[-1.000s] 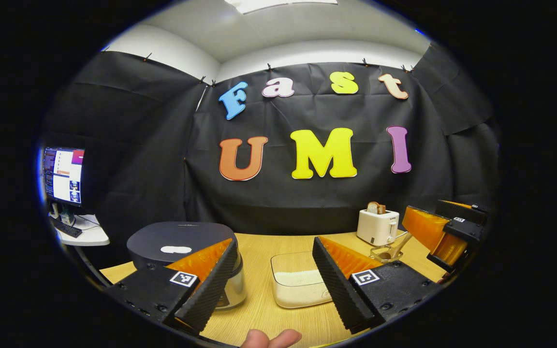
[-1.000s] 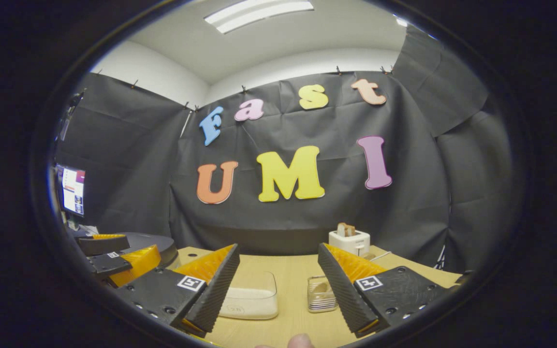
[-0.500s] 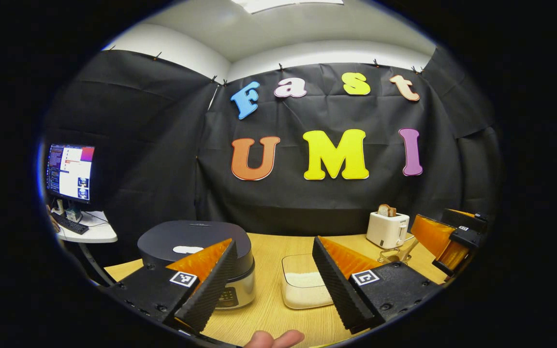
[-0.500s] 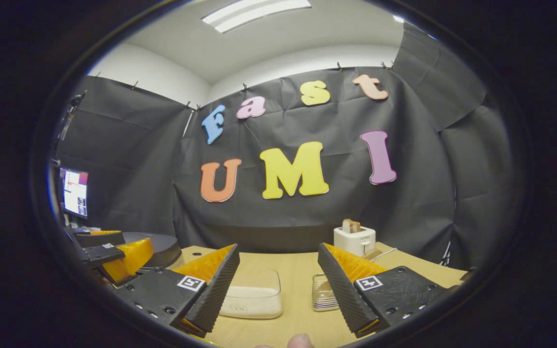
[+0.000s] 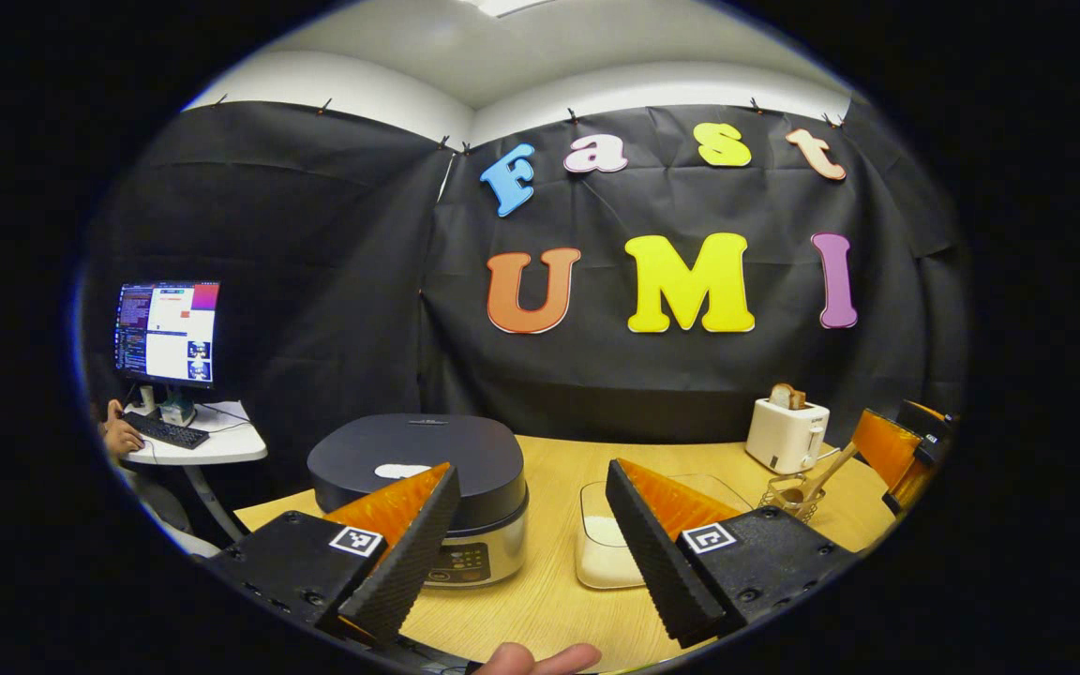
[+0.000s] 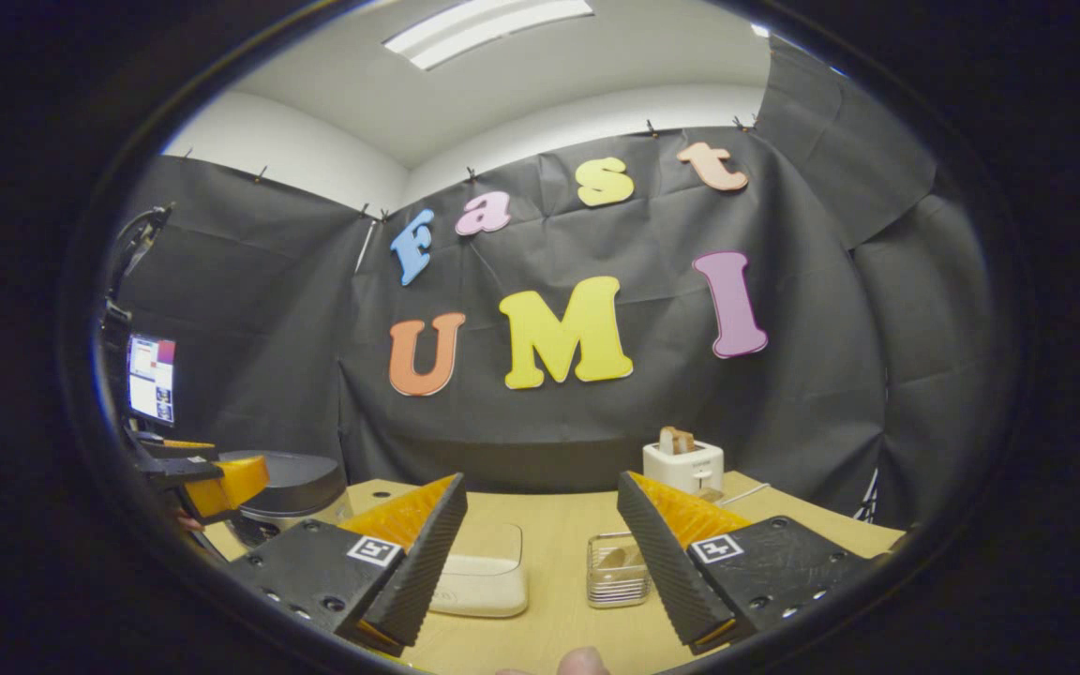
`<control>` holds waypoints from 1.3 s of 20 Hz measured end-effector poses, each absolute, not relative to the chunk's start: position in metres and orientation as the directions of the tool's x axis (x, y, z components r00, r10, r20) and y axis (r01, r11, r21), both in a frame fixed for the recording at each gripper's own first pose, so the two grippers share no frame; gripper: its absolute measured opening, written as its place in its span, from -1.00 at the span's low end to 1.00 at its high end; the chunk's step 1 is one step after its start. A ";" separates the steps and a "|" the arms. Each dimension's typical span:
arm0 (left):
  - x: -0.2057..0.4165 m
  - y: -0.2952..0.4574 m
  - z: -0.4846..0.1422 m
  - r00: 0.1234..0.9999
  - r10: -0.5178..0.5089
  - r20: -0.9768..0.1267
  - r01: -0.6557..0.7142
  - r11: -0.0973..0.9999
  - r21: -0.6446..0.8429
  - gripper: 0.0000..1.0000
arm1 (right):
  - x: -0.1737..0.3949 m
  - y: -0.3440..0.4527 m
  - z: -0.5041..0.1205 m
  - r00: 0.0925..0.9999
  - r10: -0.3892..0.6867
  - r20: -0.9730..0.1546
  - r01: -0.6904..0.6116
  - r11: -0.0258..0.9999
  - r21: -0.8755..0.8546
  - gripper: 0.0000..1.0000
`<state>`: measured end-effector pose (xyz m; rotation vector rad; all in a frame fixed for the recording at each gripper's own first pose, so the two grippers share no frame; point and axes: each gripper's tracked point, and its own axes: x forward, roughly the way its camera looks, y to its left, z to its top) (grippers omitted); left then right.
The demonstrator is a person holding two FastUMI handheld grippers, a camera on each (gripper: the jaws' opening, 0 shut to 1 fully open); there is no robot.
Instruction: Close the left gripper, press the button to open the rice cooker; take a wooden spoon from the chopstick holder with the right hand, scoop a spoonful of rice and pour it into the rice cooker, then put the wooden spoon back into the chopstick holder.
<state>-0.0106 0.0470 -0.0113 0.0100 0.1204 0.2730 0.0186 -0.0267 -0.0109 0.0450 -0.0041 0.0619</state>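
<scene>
Rice cooker (image 5: 418, 469) sits lid-down on the table's (image 5: 540, 600) left, near the rice tray (image 5: 607, 553). Left gripper (image 5: 531, 553) and right gripper (image 6: 540, 562) both hover with fingers spread, holding nothing.

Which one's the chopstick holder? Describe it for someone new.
On the wooden table, start at the white toaster by the back wall. The holder sits just in front of it: a small wire basket with a wooden spoon leaning out, unlike the solid white rice box beside it.
</scene>
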 end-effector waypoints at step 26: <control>0.015 0.164 -0.033 0.740 0.286 -0.608 -0.334 0.942 0.037 -0.31 | 0.042 -0.045 -0.047 0.987 0.159 -0.036 -0.157 0.987 0.037 0.83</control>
